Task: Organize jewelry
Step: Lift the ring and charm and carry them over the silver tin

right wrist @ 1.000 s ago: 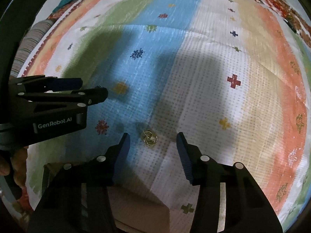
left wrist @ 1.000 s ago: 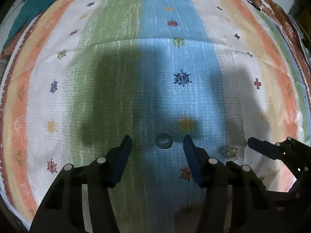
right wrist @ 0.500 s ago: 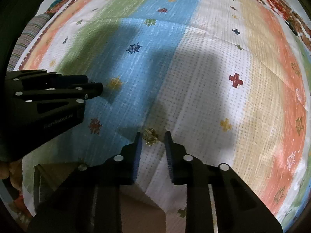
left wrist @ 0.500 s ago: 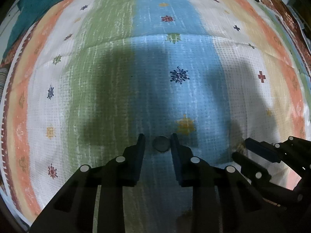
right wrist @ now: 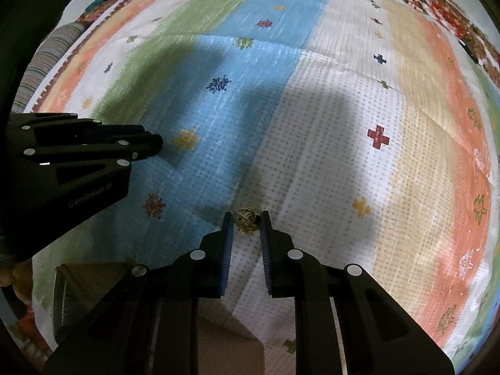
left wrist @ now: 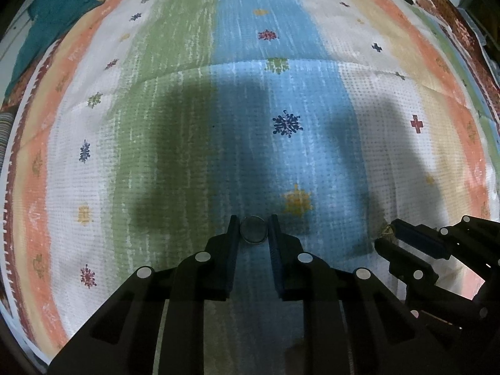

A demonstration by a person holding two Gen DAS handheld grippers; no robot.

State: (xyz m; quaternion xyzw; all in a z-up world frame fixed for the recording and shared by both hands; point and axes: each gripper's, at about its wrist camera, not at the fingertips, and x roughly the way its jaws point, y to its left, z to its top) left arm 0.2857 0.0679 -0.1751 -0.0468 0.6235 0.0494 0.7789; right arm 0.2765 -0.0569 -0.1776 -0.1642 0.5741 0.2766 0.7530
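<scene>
A: Nearest us, our left claw pinches a small dark round ring-like piece, both fingers touching its sides.

B: And our right claw has narrowed onto a small gold tangled jewelry piece, fingers pressed at either side.

A: Both pieces sit low against the striped woven bedspread, on its blue and white bands.

B: Further off, we see a red cross motif and a teal cloth at the far edge.

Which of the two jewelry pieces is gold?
The tangled gold earring between the right gripper fingers; the left gripper holds a plain dark round ring.
</scene>
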